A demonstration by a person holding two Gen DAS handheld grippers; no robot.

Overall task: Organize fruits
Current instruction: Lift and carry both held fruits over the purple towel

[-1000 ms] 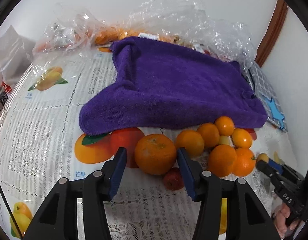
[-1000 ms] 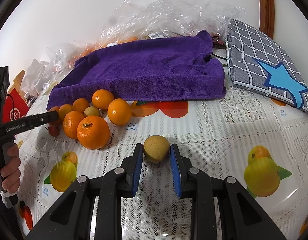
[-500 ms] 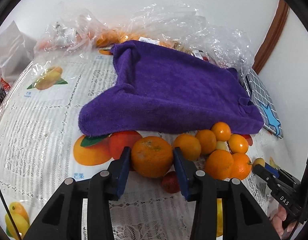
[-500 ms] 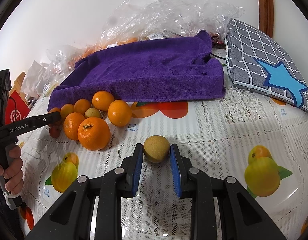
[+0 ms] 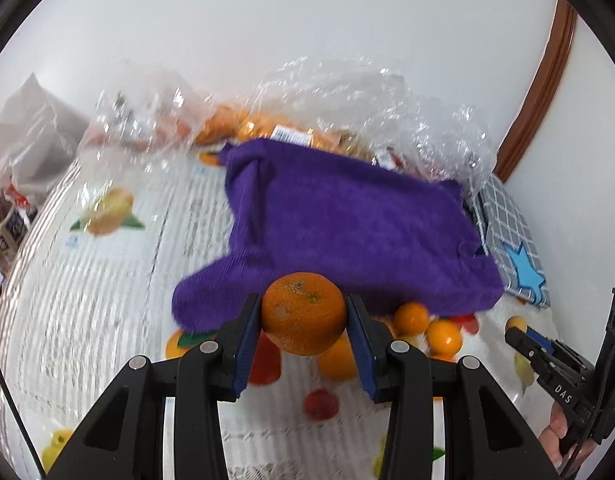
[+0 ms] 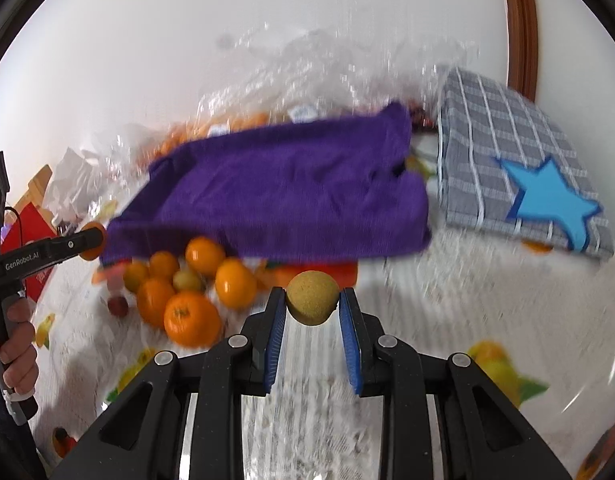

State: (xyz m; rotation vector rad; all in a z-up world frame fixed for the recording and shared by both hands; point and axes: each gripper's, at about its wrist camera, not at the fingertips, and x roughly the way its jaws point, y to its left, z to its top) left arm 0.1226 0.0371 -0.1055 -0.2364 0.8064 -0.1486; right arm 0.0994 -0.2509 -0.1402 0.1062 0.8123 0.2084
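- The left gripper (image 5: 303, 322) pinches a large orange (image 5: 303, 313) between its blue pads, held above the lace tablecloth (image 5: 107, 300), in front of the purple towel (image 5: 347, 232).
- The right gripper (image 6: 312, 306) pinches a small tan round fruit (image 6: 312, 298) at its fingertips, over the cloth near the towel's front edge.
- A cluster of loose oranges (image 6: 191, 284) lies left of the right gripper, by the towel's near edge.
- A grey checked pouch with a blue star (image 6: 519, 176) sits far right.
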